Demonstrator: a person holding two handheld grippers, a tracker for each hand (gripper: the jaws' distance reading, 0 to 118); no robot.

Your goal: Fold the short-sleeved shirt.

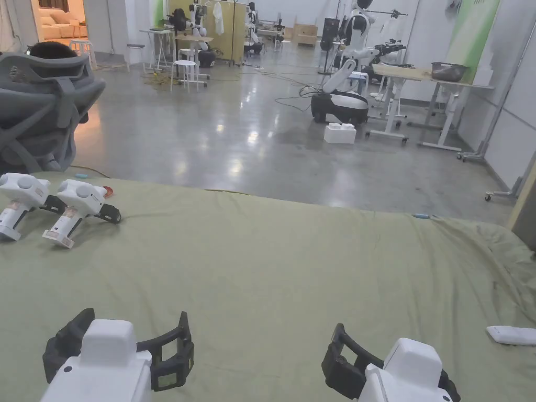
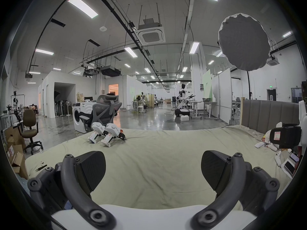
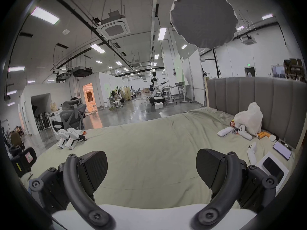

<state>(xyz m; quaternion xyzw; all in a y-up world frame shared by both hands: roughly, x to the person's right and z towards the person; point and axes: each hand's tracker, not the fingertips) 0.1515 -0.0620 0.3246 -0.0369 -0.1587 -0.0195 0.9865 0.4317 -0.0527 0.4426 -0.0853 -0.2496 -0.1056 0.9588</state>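
Pale green bedsheet [image 1: 272,261] lay spread and bare between the black-jawed left gripper [image 2: 153,172] and right gripper [image 3: 152,170], each spread wide, empty; where the shirt lay, I cannot tell.

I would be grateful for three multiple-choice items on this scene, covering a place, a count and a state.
1. Where do the spare grippers lie on the green sheet?
A. far left
B. far right
C. centre

2. How many spare grippers lie there?
A. one
B. two
C. four

3. How do the jaws of the left gripper and right gripper stand?
A. both shut
B. both open
C. one shut

Key: 1 A, beside the grey chair; 2 B, two white bodies side by side; 3 B, sheet shows between each pair.
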